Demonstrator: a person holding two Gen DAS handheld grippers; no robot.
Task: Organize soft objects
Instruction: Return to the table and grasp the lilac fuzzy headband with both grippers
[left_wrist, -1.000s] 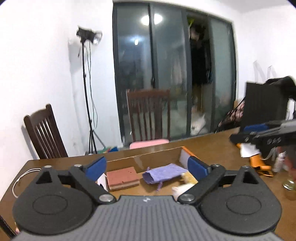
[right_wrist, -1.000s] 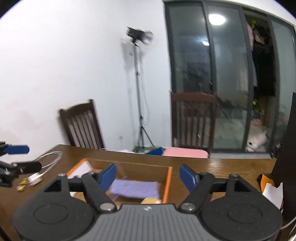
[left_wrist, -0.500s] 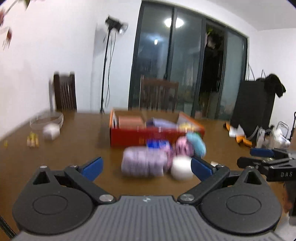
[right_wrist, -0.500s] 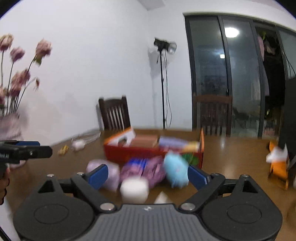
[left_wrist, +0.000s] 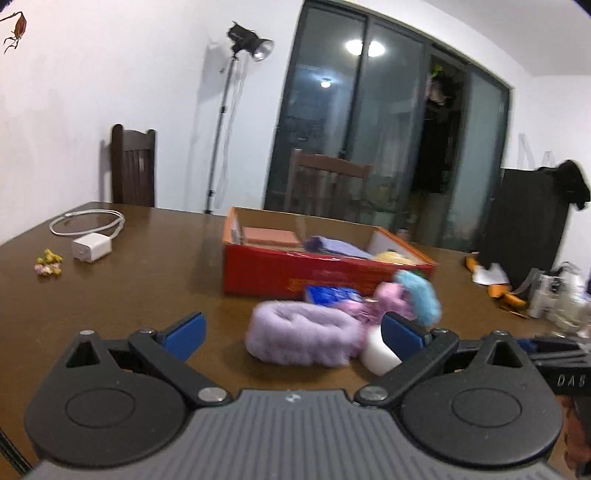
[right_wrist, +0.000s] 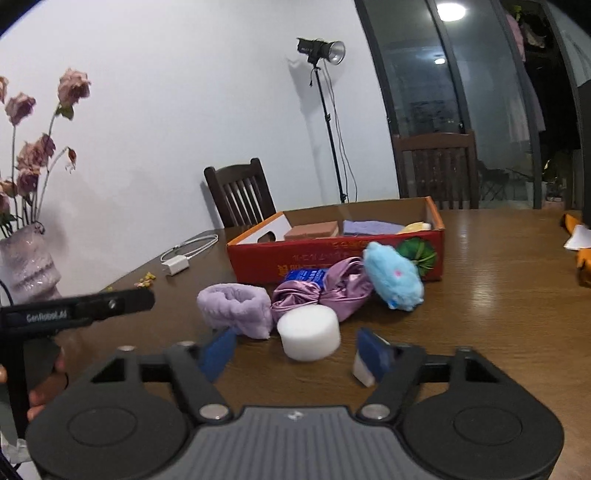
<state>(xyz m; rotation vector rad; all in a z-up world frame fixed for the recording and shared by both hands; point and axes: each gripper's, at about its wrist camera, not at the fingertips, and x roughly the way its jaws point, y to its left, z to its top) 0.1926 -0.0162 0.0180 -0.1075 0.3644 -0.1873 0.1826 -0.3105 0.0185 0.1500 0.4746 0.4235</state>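
A red cardboard box on the brown table holds a pink sponge, a purple cloth and something yellow. In front of it lie a lilac fluffy band, a purple satin bundle, a blue packet, a light-blue plush and a white foam cylinder. My right gripper is open just short of the cylinder. My left gripper is open in front of the lilac band.
A white charger with cable and small dried flowers lie at the table's left. A vase of dried roses stands at the left edge. Orange items and paper lie at the right. Wooden chairs stand behind the table.
Both grippers have pulled back from above the box and dropped low toward the table; the loose soft objects in front of the box now sit close before the fingers.
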